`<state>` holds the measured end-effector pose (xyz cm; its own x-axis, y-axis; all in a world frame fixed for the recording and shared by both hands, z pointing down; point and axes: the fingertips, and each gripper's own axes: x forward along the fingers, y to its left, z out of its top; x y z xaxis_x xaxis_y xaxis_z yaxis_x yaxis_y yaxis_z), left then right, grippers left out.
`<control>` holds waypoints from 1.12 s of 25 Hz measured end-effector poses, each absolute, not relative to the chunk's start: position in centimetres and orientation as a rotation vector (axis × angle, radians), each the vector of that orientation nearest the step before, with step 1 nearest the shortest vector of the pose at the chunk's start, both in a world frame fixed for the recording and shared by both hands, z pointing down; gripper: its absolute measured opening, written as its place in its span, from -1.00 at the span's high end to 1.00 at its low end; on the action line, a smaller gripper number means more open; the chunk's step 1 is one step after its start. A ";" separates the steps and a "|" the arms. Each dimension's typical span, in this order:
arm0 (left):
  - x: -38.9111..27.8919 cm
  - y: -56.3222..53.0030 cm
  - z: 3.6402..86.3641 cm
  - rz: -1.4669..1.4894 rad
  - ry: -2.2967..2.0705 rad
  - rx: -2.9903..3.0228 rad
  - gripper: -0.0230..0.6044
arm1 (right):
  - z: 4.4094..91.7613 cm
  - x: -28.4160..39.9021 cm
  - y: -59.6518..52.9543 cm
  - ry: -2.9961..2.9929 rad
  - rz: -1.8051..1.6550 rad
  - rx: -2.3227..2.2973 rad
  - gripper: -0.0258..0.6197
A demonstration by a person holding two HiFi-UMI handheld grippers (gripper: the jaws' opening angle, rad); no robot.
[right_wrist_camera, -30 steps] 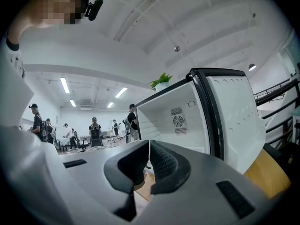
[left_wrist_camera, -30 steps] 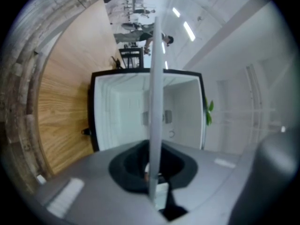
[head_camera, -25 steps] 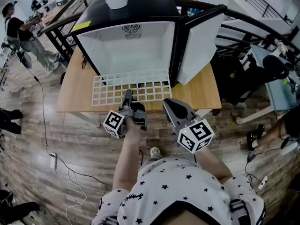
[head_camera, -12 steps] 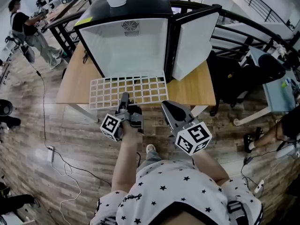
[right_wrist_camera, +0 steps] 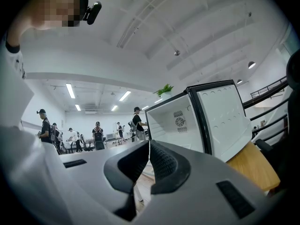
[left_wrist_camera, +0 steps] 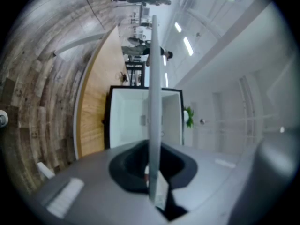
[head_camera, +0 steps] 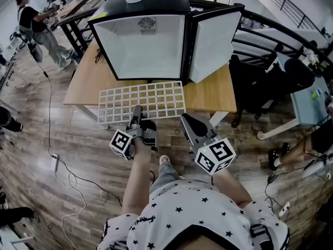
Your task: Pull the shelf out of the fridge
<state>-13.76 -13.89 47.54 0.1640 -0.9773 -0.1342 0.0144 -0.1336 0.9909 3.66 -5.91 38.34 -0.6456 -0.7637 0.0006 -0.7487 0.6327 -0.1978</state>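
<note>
Shelf sits clamped edge-on in left gripper, outside fridge.

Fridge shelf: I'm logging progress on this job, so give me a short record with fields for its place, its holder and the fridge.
shelf: white wire grid, lying in front of the fridge, overhanging the table edge
holder: left tongs, shut on its near edge
right tongs: shut, empty, apart from the shelf
fridge door: open; interior looks empty
</note>
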 end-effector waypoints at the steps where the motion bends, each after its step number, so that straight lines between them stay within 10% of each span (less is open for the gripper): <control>1: -13.7 -13.3 47.7 -1.180 -1.017 1.380 0.83 | 38.5 3.8 -5.4 2.763 -0.279 -1.282 0.85; 28: -13.0 -9.0 48.3 -1.165 -1.018 1.366 0.83 | 38.3 4.2 -2.1 2.773 -0.302 -1.272 0.85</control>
